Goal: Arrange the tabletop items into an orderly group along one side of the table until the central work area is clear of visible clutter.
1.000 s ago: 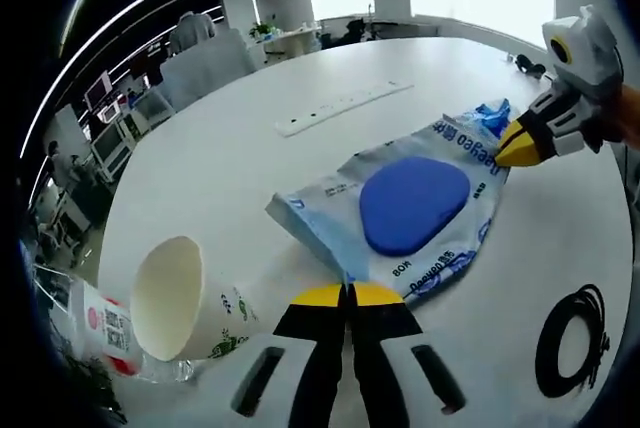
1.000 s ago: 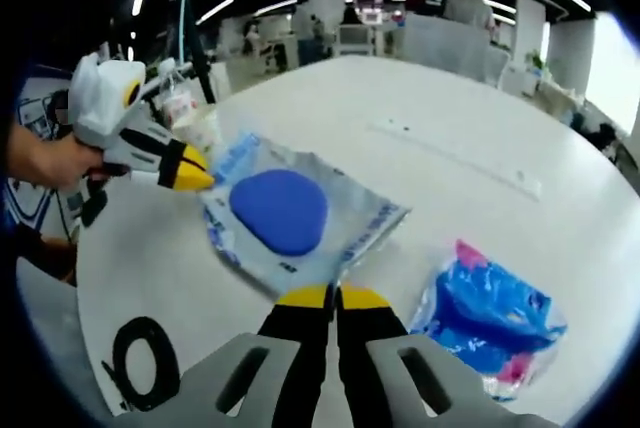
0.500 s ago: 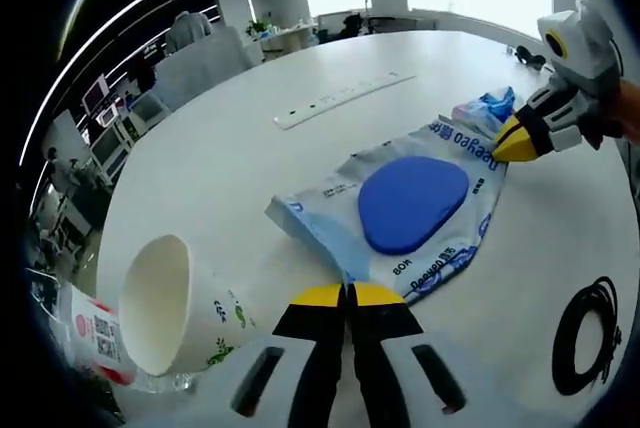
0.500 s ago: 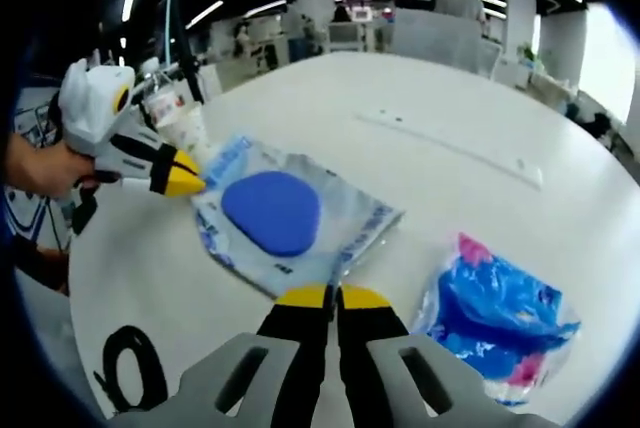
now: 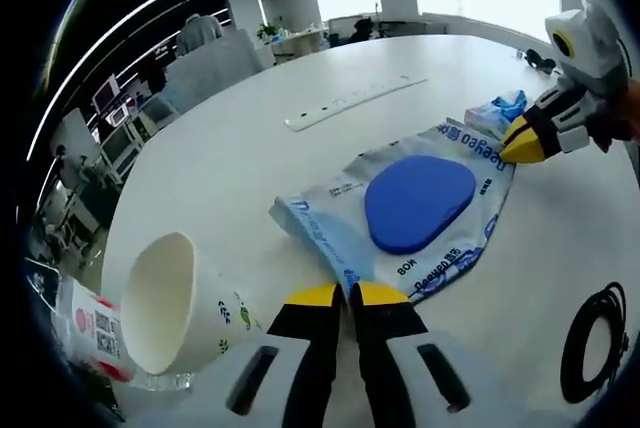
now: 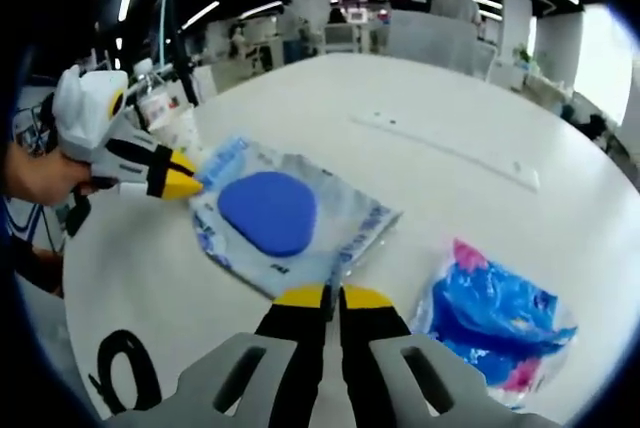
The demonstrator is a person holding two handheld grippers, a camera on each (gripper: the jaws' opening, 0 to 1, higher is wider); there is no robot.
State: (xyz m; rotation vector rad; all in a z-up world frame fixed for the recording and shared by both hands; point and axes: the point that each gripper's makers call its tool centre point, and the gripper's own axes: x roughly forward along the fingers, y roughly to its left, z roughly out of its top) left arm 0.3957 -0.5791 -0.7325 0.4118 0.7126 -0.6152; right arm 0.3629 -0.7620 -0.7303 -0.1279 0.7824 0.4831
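While I am reaching both tongs over the white table (image 5: 220, 158), my left gripper (image 5: 347, 295) is rising from six o'clock in the left gripper view with its yellow-tipped jaws pressed together on the near edge of the wipes pack (image 5: 400, 218), the flat pale-blue packet with the blue oval flap. My right gripper (image 6: 327, 297) is doing the same from six o'clock in the right gripper view, its jaws closed on the opposite edge of that one pack, so the packet is lying stretched between my two tongs. In the left gripper view my right gripper is coming in at two o'clock, and in the right gripper view my left hand (image 6: 40, 176) is showing at nine o'clock, gripping the white handle. I am counting one wipes pack, one crumpled blue bag (image 6: 495, 320) lying at four o'clock of the right gripper view, one paper cup (image 5: 180, 298) tipped on its side at eight o'clock of the left gripper view, one plastic bottle (image 5: 95, 333) just beside it, one coiled black cable (image 5: 590, 343) at four o'clock, and one long white power strip (image 5: 345, 103) at twelve o'clock.
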